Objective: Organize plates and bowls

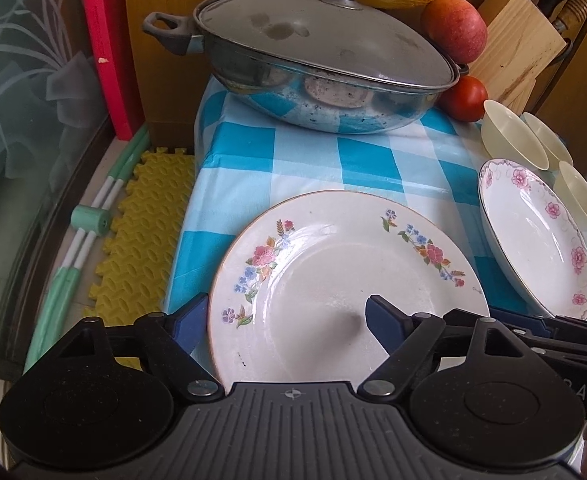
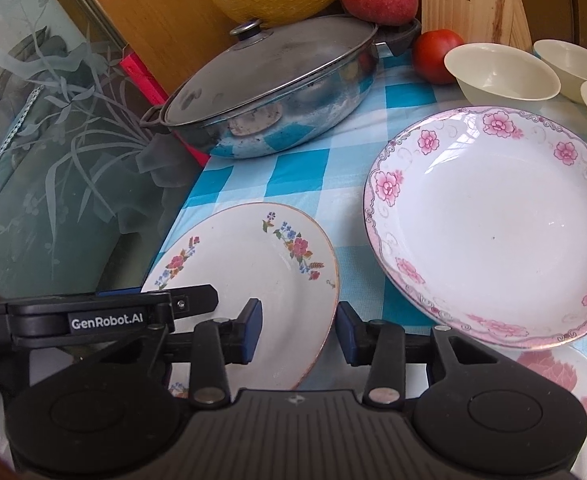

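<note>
A table covered by a blue-and-white checked cloth (image 1: pixel 373 160) carries the dishes. On it lie a flowered plate (image 1: pixel 333 280) at the near left edge, a pink-rimmed deep plate (image 2: pixel 493 232) to its right, three cream bowls (image 2: pixel 501 74) behind that, a lidded steel pan (image 1: pixel 313 64) at the back, and a tomato (image 2: pixel 437 56) beside the pan.

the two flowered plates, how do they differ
The multicolour-flower plate has scattered sprays of pink, blue and orange flowers and a thin gold rim; the pink-flower plate has only pink blossoms in a ring with grey scrollwork. The multicolour one sits nearer the table's left edge, with both tongs, left and right, open around its rim; the pink one is untouched and looks deeper. Both are white, empty, and rest on the checked cloth.
</note>
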### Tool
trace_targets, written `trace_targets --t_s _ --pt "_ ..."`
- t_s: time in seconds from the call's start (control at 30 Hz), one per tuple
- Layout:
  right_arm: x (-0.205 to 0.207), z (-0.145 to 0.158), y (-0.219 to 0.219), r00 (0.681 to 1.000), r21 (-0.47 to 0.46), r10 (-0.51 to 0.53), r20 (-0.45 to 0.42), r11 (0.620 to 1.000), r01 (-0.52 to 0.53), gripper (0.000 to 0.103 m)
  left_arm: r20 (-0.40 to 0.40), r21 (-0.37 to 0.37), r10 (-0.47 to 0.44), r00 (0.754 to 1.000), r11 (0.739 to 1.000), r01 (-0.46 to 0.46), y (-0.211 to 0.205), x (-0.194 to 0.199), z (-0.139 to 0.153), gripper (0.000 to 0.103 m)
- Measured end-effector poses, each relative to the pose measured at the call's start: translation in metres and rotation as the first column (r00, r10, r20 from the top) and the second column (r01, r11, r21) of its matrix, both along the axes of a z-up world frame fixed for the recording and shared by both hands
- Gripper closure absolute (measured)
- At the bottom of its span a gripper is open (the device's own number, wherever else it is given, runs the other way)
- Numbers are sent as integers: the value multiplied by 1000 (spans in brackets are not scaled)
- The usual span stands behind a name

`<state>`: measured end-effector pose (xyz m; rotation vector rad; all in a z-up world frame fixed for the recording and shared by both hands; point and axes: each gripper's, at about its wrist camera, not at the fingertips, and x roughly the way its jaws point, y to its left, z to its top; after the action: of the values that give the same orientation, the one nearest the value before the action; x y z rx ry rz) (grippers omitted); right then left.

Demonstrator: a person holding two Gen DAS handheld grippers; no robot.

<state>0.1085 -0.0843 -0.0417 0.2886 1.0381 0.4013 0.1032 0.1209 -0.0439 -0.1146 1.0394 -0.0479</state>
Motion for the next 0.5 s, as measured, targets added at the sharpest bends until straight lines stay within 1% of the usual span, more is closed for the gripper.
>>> trace_targets --t_s 0.17,0.27,0.37,0.43,0.5 --pt "-11 -3 -7 999 20 -10 -31 1000 11 66 -3 0 -22 1000 1000 22 -3 -11 0 17" --pt "-12 -5 -14 1000 45 3 -22 999 -2 66 2 40 -43 999 998 43 -9 -12 -1 19" --pt "-15 -6 -15 1000 52 5 -7 999 -5 66 0 55 -48 999 997 48 -10 -11 -3 18" --pt "-17 -7 -13 1000 43 6 13 999 -6 65 7 80 -60 998 995 59 -14 -11 -4 16" --pt "-17 -7 -10 1000 37 0 22 999 -1 64 7 76 -66 998 995 65 -15 -11 -6 13"
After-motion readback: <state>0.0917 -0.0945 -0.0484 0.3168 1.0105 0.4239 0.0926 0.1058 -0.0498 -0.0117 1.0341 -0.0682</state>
